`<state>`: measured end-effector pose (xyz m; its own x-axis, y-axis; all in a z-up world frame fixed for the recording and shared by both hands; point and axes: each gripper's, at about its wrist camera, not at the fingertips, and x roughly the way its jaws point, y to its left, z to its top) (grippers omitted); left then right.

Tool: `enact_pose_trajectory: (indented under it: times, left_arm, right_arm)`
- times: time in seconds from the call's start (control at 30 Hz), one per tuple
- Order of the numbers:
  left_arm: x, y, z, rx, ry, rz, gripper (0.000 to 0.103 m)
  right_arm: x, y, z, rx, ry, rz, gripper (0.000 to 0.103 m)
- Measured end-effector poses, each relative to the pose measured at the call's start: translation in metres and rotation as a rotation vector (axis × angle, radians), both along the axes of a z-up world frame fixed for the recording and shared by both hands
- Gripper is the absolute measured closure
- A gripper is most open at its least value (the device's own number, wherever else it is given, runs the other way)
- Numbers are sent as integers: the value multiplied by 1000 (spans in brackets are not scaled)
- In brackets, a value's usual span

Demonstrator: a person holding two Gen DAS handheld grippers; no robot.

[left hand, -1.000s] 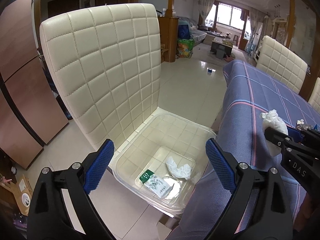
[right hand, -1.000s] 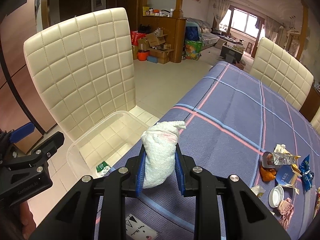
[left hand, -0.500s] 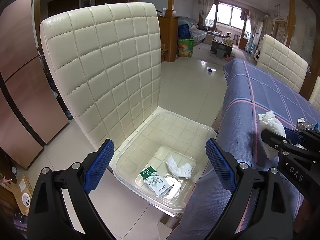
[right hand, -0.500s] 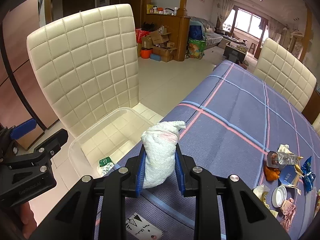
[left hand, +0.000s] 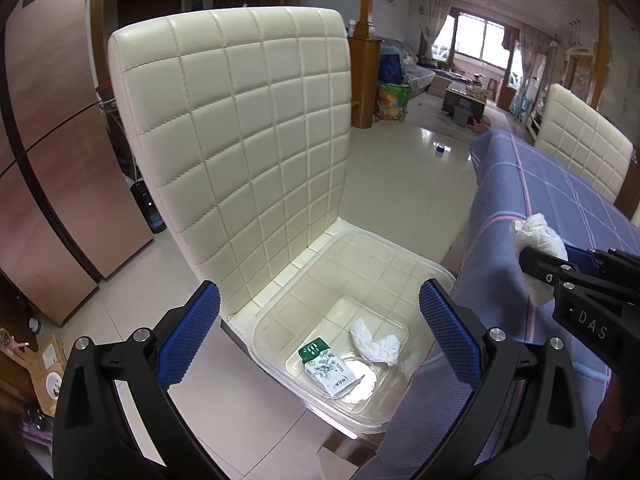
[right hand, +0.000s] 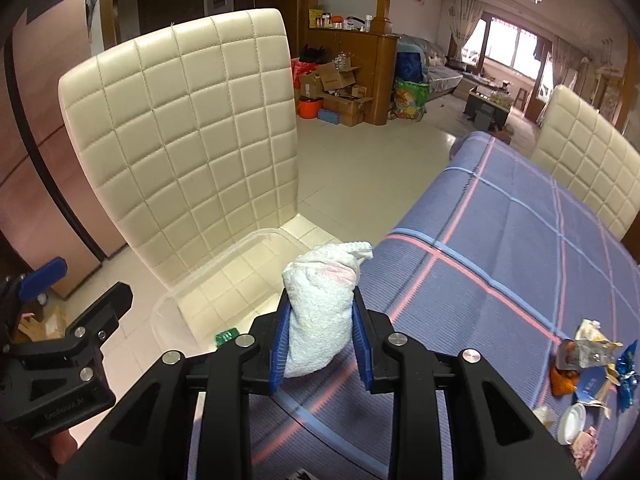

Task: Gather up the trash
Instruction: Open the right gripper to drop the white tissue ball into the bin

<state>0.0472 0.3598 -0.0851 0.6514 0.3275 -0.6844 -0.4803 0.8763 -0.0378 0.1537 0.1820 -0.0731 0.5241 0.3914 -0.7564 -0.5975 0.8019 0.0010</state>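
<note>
Our right gripper [right hand: 322, 340] has the wad [right hand: 320, 312] between its pads, and the jaws are opening while it hangs over the table [right hand: 520, 240] edge, not the bin [left hand: 360, 280]. The risk we see: the wad drops onto the cloth or the floor, since the bin lies at ten o'clock of it. Our left gripper [left hand: 320, 332] gapes wide and empty above the bin (carton [left hand: 328, 368] and tissue [left hand: 376, 344] inside); a nudge could slide the bin off the chair [left hand: 248, 140].
</note>
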Motion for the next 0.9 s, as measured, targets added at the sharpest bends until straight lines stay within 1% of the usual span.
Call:
enact_pose_trajectory:
  times: [0.03,0.07,0.1,0.17,0.2,0.27,0.33,0.4,0.47,0.77,0.9]
  left_arm:
    - [-1,2,1,-5,-6,7,4]
    - [-3,6,2,-12,-13,18,4]
    - [-4,8,3,-14,-15,24,4]
    - [-6,12,4,-18,-19,39,4]
    - [-7,14,4,-21,-20,46,4]
    - [-7,16,4,-28,-20,55,4]
    - [-8,17,3,-43,-19,56,4]
    - [-9,16,3,-53,-19,50,4]
    - [-8,13,4,-49,-18,42,4]
    - [-8,-14,18,-19,-33,-27,4]
    - [-9,-34,24,-7,-35,-76,4]
  right_arm:
    - [2,1,0,4,7,-2,71]
    - [4,2,1,9,15,-7,64]
    - [6,3,2,22,24,-8,53]
    - [6,1,5,53,21,-15,40]
    - [5,0,7,71,18,-18,37]
    - [4,-1,8,77,9,-24,36]
    - [2,-4,7,62,-8,-37,36]
    - [3,-7,7,63,4,-41,36]
    - [3,-12,6,67,20,-53,36]
    - [-6,-36,13,58,31,-90,36]
    - [-13,-61,21,78,25,-126,36]
